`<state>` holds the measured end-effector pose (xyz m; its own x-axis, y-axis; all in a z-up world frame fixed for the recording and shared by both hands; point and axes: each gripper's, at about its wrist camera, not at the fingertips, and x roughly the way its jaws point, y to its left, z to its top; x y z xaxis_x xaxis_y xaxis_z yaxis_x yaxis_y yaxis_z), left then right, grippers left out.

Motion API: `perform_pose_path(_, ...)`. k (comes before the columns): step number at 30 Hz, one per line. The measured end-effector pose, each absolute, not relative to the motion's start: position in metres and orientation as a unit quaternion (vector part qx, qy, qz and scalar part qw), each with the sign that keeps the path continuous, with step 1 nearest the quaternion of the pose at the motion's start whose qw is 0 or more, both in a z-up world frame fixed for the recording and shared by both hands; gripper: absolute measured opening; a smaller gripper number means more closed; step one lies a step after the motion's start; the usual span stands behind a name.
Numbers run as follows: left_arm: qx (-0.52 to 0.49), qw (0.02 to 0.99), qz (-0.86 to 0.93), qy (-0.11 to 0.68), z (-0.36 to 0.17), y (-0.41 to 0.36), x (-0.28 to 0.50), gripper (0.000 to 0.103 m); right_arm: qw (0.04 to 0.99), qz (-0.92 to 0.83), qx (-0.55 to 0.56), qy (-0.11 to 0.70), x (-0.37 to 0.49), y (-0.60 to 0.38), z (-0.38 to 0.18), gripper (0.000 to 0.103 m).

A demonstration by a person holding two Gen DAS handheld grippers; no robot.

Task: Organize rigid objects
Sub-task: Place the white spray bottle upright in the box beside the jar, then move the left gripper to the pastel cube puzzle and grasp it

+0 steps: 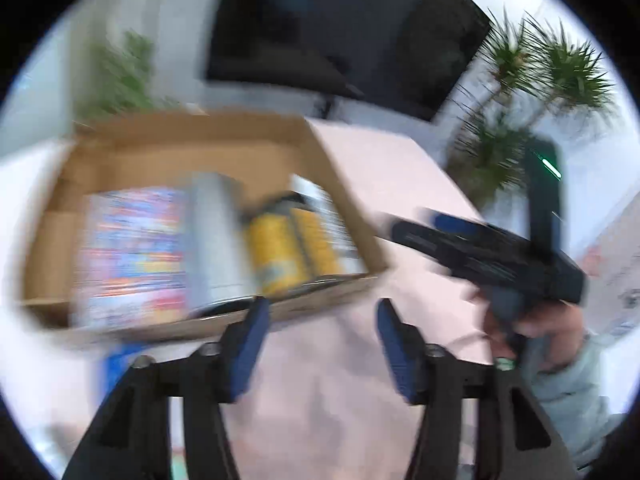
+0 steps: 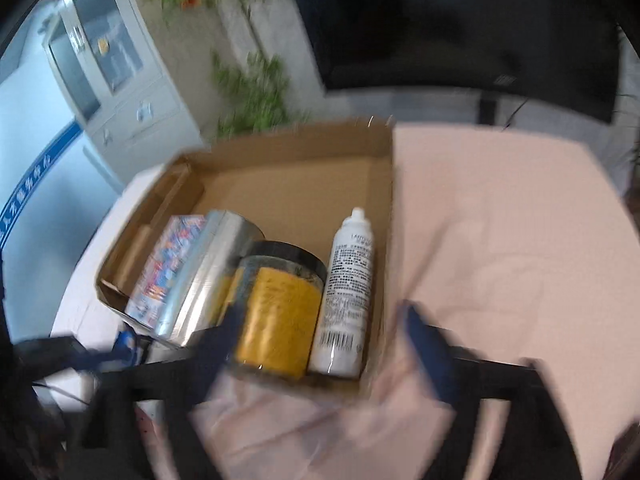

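Four things lie side by side in the cardboard box (image 2: pixel 280 152) on the pink cloth (image 2: pixel 500 220): a colourful packet (image 2: pixel 168 268), a silver tin (image 2: pixel 208 276), a yellow-labelled jar (image 2: pixel 280 312) and a white spray bottle (image 2: pixel 348 292). The left gripper (image 1: pixel 320 344) and right gripper (image 2: pixel 324 344) are both spread and empty, near the box's front wall. A careless sweep could clip that wall, shoving the box or knocking its contents out of line.
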<state>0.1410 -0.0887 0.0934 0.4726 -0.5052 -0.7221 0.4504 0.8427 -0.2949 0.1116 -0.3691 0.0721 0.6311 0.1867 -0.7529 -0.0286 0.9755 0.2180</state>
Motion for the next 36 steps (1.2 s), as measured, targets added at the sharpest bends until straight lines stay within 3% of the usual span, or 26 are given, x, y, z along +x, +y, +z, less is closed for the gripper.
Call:
perform_pose_path(1,-0.027,0.879,-0.241,0.410,0.106,-0.059,0.124,0.079,0.905,0.065,0.092,0.410,0.089,-0.362,0.081,0.103)
perform_pose_path(2,-0.029,0.890,-0.221,0.398,0.112,-0.044,0.116,0.085,0.908,0.085,0.081,0.403,0.068,-0.347,0.085,0.103)
perform_pose_path(7,-0.007,0.892,-0.156,0.425,0.112,0.027,0.077,0.085,0.904,0.194,0.024,0.380,-0.017,-0.257,0.071,0.103)
perform_pose_path(12,-0.087,0.841,-0.214,0.489,0.036,0.041,0.061,0.083,0.872,0.281,0.018,0.400,-0.053,-0.180,0.026,0.100)
perform_pose_path(14,-0.125,0.823,-0.215,0.511,-0.001,0.041,0.062,0.076,0.873,0.287,-0.004,0.395,-0.056,-0.162,0.012,0.098)
perform_pose_path(16,-0.164,0.807,-0.215,0.526,-0.026,0.046,0.065,0.062,0.871,0.287,-0.015,0.398,-0.049,-0.157,0.001,0.089)
perform_pose_path(20,-0.200,0.799,-0.222,0.522,-0.049,0.046,0.071,0.060,0.841,0.339,-0.007,0.422,-0.026,-0.151,-0.022,0.079)
perform_pose_path(21,-0.200,0.798,-0.222,0.523,-0.051,0.044,0.072,0.058,0.839,0.339,-0.016,0.425,-0.023,-0.148,-0.024,0.071)
perform_pose_path(22,-0.201,0.797,-0.224,0.524,-0.053,0.042,0.074,0.052,0.834,0.343,-0.023,0.432,-0.018,-0.145,-0.027,0.063)
perform_pose_path(23,-0.205,0.794,-0.226,0.525,-0.056,0.040,0.077,0.047,0.825,0.351,-0.024,0.443,-0.013,-0.142,-0.031,0.062)
perform_pose_path(24,-0.215,0.796,-0.225,0.520,-0.057,0.041,0.077,0.047,0.818,0.358,-0.024,0.450,-0.010,-0.140,-0.033,0.057)
perform_pose_path(27,-0.216,0.810,-0.217,0.501,-0.050,0.048,0.075,0.039,0.820,0.347,-0.038,0.453,-0.010,-0.132,-0.040,0.055)
perform_pose_path(28,-0.218,0.812,-0.214,0.498,-0.048,0.052,0.075,0.032,0.823,0.342,-0.036,0.452,-0.011,-0.131,-0.041,0.051)
perform_pose_path(30,-0.204,0.820,-0.208,0.493,-0.040,0.053,0.073,0.029,0.828,0.327,-0.032,0.454,-0.013,-0.132,-0.040,0.040)
perform_pose_path(34,-0.168,0.834,-0.218,0.478,-0.016,0.048,0.067,0.029,0.835,0.316,-0.036,0.450,-0.025,-0.126,-0.024,0.038)
perform_pose_path(36,-0.180,0.820,-0.259,0.478,-0.008,0.044,0.068,0.012,0.836,0.327,-0.019,0.441,-0.031,-0.123,-0.009,0.033)
